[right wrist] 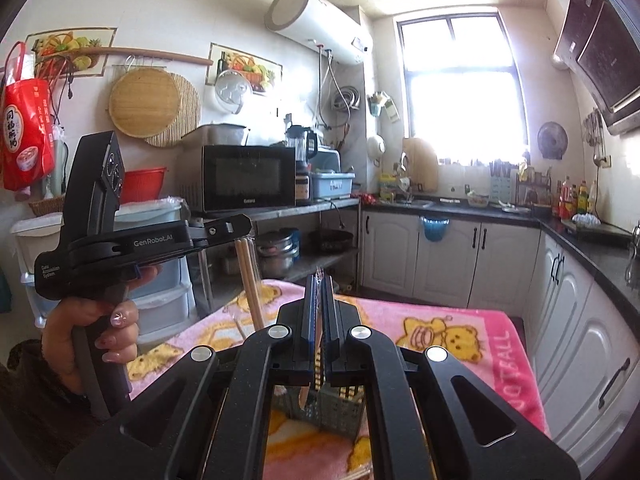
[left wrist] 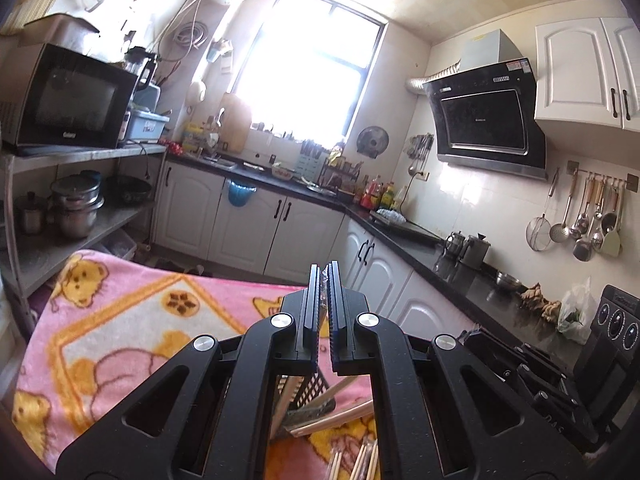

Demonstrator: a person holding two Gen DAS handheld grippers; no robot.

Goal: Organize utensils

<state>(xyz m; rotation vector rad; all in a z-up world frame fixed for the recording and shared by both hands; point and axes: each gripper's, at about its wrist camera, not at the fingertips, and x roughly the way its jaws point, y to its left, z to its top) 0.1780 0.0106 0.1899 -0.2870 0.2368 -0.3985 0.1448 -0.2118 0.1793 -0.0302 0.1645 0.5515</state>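
Pinching something thin and clear, perhaps a plastic wrapper, the left gripper has its jaws pressed together, and in the right wrist view wooden chopsticks hang down from it. The right gripper is pressed together as well, with a similar clear scrap showing at its tips; I cannot tell what exactly it holds. A hand grips the handle of the left tool. Below both grippers stands a green slotted utensil basket on the pink bear blanket, and more chopsticks lie loose beside it. I judge that the step in hand is handling one wrapped pair above the basket. The next move probably calls for bringing the pair upright over the basket's opening, then releasing it there.
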